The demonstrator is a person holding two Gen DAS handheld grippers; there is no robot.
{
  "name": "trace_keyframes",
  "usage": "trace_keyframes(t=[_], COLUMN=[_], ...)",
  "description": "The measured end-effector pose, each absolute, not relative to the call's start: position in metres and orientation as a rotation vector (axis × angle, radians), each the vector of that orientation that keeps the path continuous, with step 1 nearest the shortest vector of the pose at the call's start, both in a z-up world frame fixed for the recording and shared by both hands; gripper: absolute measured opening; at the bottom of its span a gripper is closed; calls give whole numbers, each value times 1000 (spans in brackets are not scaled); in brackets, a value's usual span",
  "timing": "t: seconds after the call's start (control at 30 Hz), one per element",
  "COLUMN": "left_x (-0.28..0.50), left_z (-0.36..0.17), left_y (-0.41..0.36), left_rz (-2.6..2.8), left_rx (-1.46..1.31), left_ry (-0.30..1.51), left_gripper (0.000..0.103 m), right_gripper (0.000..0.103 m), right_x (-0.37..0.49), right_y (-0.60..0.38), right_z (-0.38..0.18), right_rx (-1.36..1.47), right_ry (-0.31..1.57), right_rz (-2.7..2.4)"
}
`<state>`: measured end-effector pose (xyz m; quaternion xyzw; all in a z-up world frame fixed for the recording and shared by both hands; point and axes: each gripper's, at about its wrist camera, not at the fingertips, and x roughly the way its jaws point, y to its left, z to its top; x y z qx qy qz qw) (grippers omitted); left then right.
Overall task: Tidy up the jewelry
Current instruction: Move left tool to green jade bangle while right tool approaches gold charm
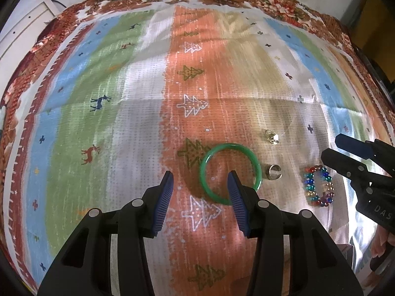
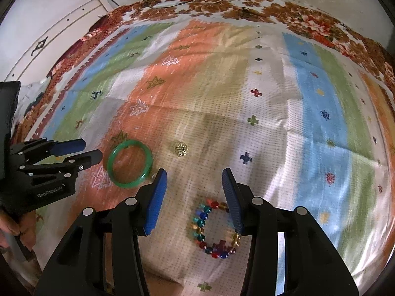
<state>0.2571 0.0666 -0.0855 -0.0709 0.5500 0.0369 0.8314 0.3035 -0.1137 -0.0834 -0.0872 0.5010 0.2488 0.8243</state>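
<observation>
Striped, tree-printed cloth [image 1: 138,123] over floral bedding [image 2: 308,24]; glossy green bangle [image 1: 230,174], beaded bracelet [image 2: 214,229] lying flat; left gripper [image 1: 200,192], right gripper [image 2: 195,190] spread wide, empty.

Only two pieces of lettering can be read. In the right wrist view, pale letters on the black body of the left gripper [image 2: 85,151], low at the left edge of the picture, read "GenRobot.AI"; the last characters are small and slightly blurred. In the left wrist view, the black body of the right gripper [image 1: 342,151], at the right edge of the picture, carries pale letters reading "DAS", cut off by the frame so that the rest of the word cannot be told. The patterned cloth [image 1: 222,79] bears printed trees, deer and crosses, but no words or numbers can be read on it.
</observation>
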Motion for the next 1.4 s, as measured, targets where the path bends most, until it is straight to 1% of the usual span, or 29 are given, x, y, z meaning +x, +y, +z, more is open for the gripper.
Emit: trace_keyframes(t=[0.2,0.93,1.0,1.07,1.13,1.4], left_x=[264,272,272,272,272,279], left_z=[-92,-109,-112,-116,-119,-122], left_y=[74,71,70,72,75,78], left_rz=[76,39,39,39,45,33], left_rx=[-181,-159,-159,-161,-168,-181], left_ry=[1183,1236,1243,1254,1261,1258], left_gripper=[46,43,40,33,30,27], right_gripper=[47,47,47,47,47,47], right_x=[309,336,339,341,344,351], right_y=[-108,-81,-77,-76,-74,-68], right_z=[-90,-115,-118,-120,-122,-129], right_rx=[-192,-209,-212,-212,-214,-222], right_ry=[1073,1128,1138,1145,1149,1163], right_rz=[545,570,571,571,569,571])
